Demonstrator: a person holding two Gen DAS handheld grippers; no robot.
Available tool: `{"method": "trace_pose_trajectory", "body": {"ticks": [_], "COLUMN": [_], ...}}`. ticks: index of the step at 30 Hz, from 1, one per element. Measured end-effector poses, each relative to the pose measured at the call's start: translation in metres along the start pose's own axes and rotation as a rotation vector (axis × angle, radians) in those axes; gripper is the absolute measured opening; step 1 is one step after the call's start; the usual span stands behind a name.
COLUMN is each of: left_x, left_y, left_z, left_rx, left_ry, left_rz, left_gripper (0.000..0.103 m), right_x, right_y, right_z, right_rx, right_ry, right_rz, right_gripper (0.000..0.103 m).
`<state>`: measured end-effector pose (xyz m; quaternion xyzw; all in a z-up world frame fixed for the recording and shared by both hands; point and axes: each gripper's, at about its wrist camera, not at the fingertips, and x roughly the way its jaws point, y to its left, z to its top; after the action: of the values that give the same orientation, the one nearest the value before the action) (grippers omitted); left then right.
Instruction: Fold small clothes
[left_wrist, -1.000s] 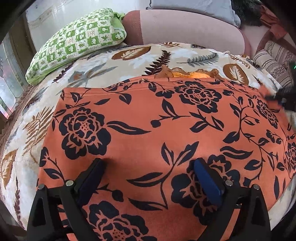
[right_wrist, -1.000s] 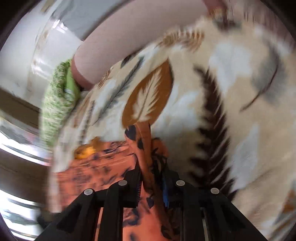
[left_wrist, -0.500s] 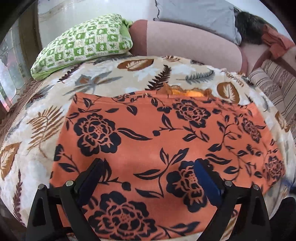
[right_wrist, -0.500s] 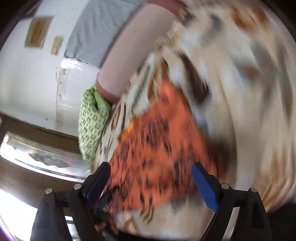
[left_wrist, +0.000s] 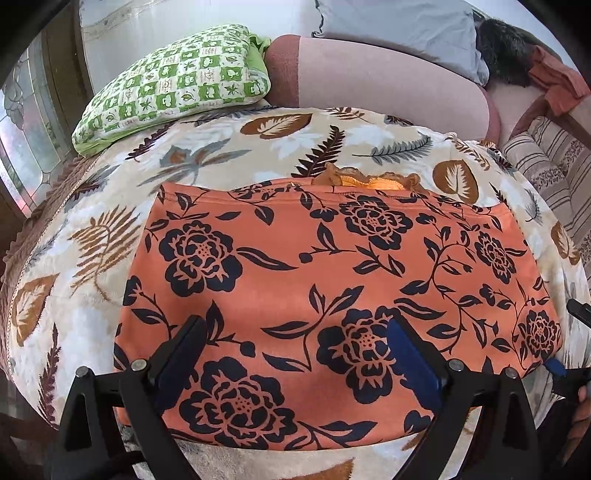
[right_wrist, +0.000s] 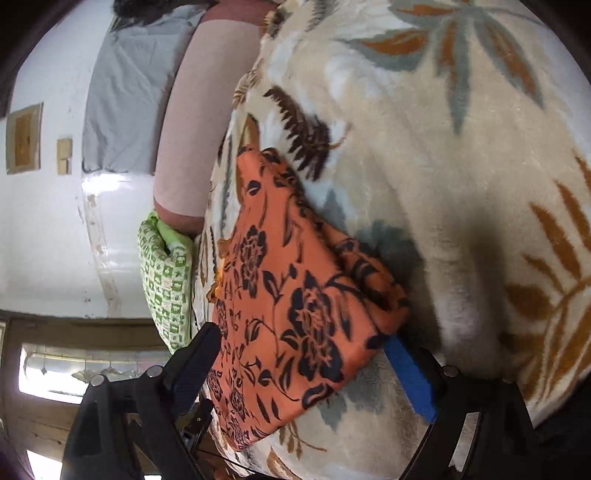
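An orange garment with dark navy flowers (left_wrist: 325, 280) lies flat in a folded rectangle on a leaf-print blanket (left_wrist: 229, 155). A frilly orange edge (left_wrist: 369, 179) pokes out at its far side. My left gripper (left_wrist: 295, 354) is open and empty, hovering over the garment's near part. My right gripper (right_wrist: 303, 365) is open and empty, its jaws spread on either side of the garment's near right corner (right_wrist: 295, 325); its blue pad also shows at the right edge of the left wrist view (left_wrist: 554, 367).
A green checked pillow (left_wrist: 173, 81) lies at the far left. A pink bolster (left_wrist: 388, 81) with a grey cloth (left_wrist: 399, 29) runs along the back. A striped cushion (left_wrist: 554, 173) sits at the right. The bed edge is close in front.
My right gripper let go of the garment's edge, opened and swung back to the near right corner. My left gripper drew back, so more of the folded garment shows.
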<state>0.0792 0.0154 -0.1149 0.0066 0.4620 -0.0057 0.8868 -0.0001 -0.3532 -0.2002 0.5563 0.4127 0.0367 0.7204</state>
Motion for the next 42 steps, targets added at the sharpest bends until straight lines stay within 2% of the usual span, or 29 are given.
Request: {"method": "trace_pose_trajectory", "body": {"ticks": [5,7,13,16,19,20,21,22,23,26,28,29,30,31,32,33,34,35,36,38,39,40,42], "left_x": [0.004,0.008,0.017,0.022,0.049,0.063,0.064,0.062,0.061,0.051,0.037,0.031,0.026,0.025,0.029,0.042,0.064,0.070,0.065,0.053,0.044,0.033,0.026], "left_y": [-0.001,-0.001,-0.004,-0.009,-0.021,-0.025,-0.026,-0.026,-0.025,-0.021,-0.019,-0.022,-0.024,-0.027,-0.028,-0.030,-0.032,-0.031,-0.032,-0.030,-0.027,-0.025,-0.030], "left_z": [0.002,0.003,0.007,0.011,0.007,0.002,-0.001,-0.001,0.001,0.007,0.011,0.012,0.013,0.014,0.013,0.011,0.005,0.001,0.000,0.006,0.009,0.012,0.015], "left_rx": [-0.004,-0.005,-0.010,-0.011,0.059,0.100,0.110,0.107,0.096,0.059,0.026,0.019,0.023,0.031,0.036,0.044,0.061,0.069,0.082,0.045,0.017,0.002,0.019], "left_ry": [0.008,0.016,0.028,0.022,0.086,0.123,0.078,0.070,0.080,0.085,0.049,0.026,0.007,-0.010,-0.012,0.020,0.091,0.076,0.037,0.069,0.055,0.012,-0.052], "left_rz": [0.004,0.002,-0.008,-0.018,0.018,0.043,0.049,0.051,0.047,0.035,0.022,0.010,0.006,0.008,0.016,0.038,0.056,0.061,0.070,0.028,-0.012,-0.025,0.013], "left_gripper": [0.098,0.098,0.098,0.098,0.098,0.100,0.103,0.103,0.102,0.097,0.097,0.097,0.097,0.097,0.097,0.097,0.098,0.102,0.102,0.098,0.098,0.098,0.098], "right_x": [-0.024,-0.020,-0.018,-0.016,-0.009,-0.007,-0.006,-0.005,-0.007,-0.010,0.001,0.007,0.005,0.002,0.000,0.000,0.002,0.006,0.015,0.017,0.016,0.016,0.014], "right_y": [0.001,0.002,0.000,0.004,0.000,0.005,0.008,0.011,0.019,0.035,0.024,0.016,0.013,0.015,0.022,0.029,0.033,0.036,0.035,0.034,0.036,0.038,0.041], "right_z": [0.006,0.007,0.008,0.011,0.014,0.014,0.014,0.014,0.013,0.008,0.009,0.008,0.006,0.004,0.002,0.001,0.001,0.001,0.003,0.006,0.007,0.008,0.007], "right_rx": [-0.006,-0.015,0.013,-0.018,-0.023,-0.060,-0.079,-0.085,-0.113,-0.220,-0.190,-0.154,-0.135,-0.136,-0.150,-0.179,-0.197,-0.217,-0.213,-0.187,-0.186,-0.188,-0.185], "right_ry": [-0.003,0.000,-0.004,-0.002,0.005,0.012,0.020,0.029,0.022,-0.008,0.030,0.055,0.039,0.022,0.009,-0.002,-0.004,0.002,0.021,0.018,0.014,0.021,0.010], "right_rz": [-0.005,-0.031,-0.030,-0.018,-0.032,-0.047,-0.052,-0.045,-0.055,-0.081,-0.130,-0.145,-0.093,-0.084,-0.091,-0.094,-0.098,-0.114,-0.132,-0.117,-0.107,-0.098,-0.092], "right_gripper": [0.092,0.092,0.092,0.092,0.090,0.085,0.069,0.056,0.031,0.031,0.034,0.062,0.070,0.073,0.082,0.088,0.088,0.088,0.088,0.084,0.069,0.064,0.064]}}
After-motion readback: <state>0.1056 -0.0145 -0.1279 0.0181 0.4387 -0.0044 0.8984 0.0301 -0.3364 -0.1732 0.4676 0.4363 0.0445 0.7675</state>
